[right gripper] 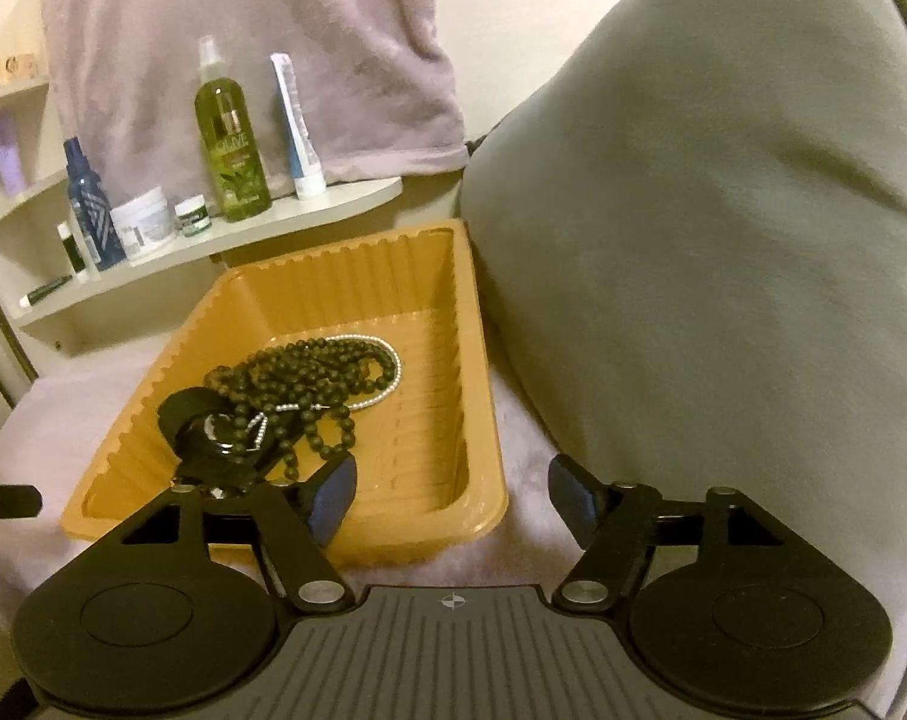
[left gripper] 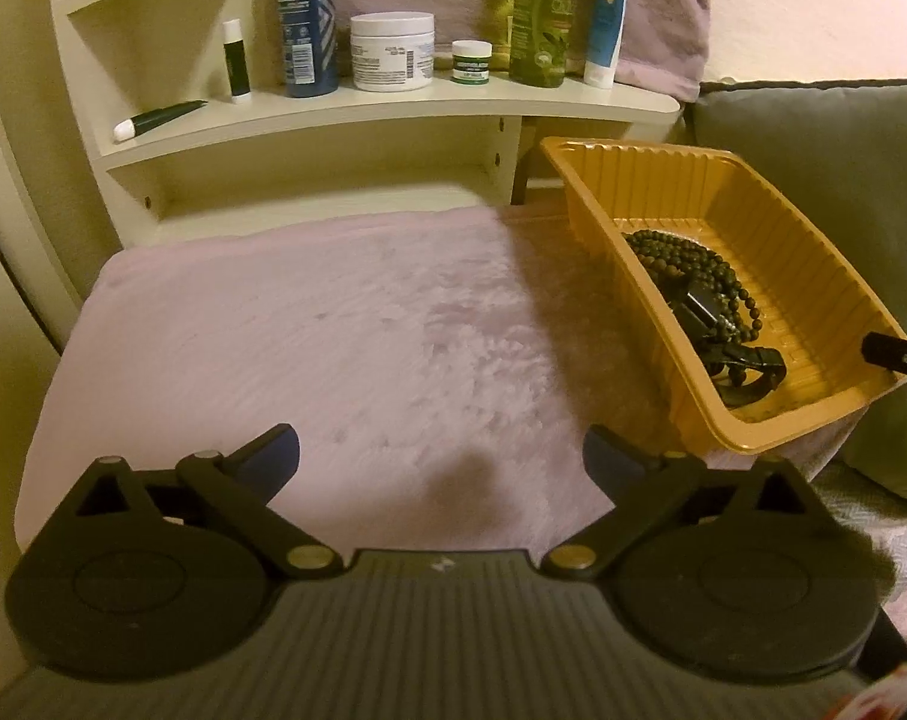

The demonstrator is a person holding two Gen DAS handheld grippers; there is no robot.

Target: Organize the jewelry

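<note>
Shelf unit (left gripper: 393,102), far left and rear: toiletries are lined along its curved board, a blue bottle (left gripper: 306,18), a white jar (left gripper: 392,51) and a green bottle (left gripper: 540,12) among them; the upper shelves are cut off by the frame.

Pink fleece cover (left gripper: 309,348): a broad bare stretch is seen ahead of the left hand-held gripper (left gripper: 441,456), open from the shelf base to the tray. What lies under the cover cannot be told.

Left hand-held gripper: the jaws are spread wide over the fleece; nothing is held or touched.

Orange tray (right gripper: 477,420): ribbed walls, set on the fleece at its right side, close against the grey cushion (right gripper: 723,240). Its rear corner lies near the shelf board.

Jewelry, inside the tray: a dark bead necklace (right gripper: 315,372), a pale bead strand (right gripper: 381,384) partly buried beneath it, and a black watch (right gripper: 207,432), whose strap is hidden behind the gripper linkage.

Right hand-held gripper (right gripper: 450,498): the jaws are spread, empty; the left finger (right gripper: 333,498) hangs over the tray's near end, the right over fleece beside the cushion. Contact with the tray cannot be made out.
</note>
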